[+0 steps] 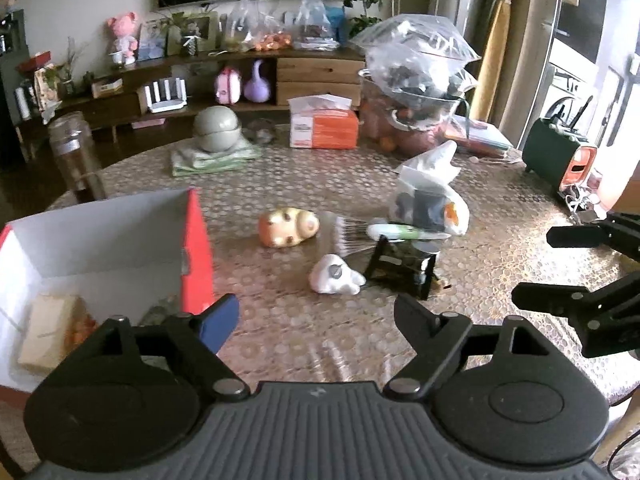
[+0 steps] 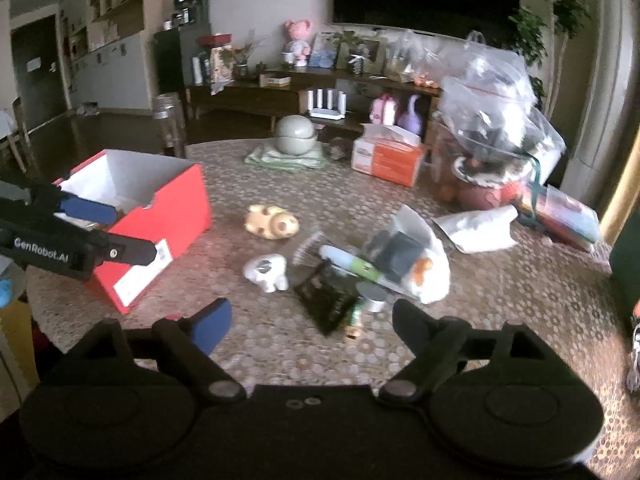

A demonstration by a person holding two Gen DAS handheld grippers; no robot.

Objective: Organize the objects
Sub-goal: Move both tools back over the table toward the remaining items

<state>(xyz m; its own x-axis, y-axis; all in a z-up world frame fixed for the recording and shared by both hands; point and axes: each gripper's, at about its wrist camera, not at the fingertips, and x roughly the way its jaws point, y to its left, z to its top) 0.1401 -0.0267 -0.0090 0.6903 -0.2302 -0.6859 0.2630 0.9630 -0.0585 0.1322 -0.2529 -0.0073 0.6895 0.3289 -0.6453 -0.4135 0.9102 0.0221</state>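
Two claws, both mine, hang spread and empty above the patterned surface (image 1: 280, 184). My left claw (image 1: 316, 316) sits just beside the red box (image 1: 196, 248), whose white inside holds a tan packet (image 1: 48, 332). My right claw (image 2: 312, 320) points at the loose pile: a yellow spotted toy (image 2: 272, 221), a white figure (image 2: 267, 271), a dark packet (image 2: 326, 298), a brush (image 2: 344, 262) and a white bag (image 2: 416, 256), all well apart from the box.
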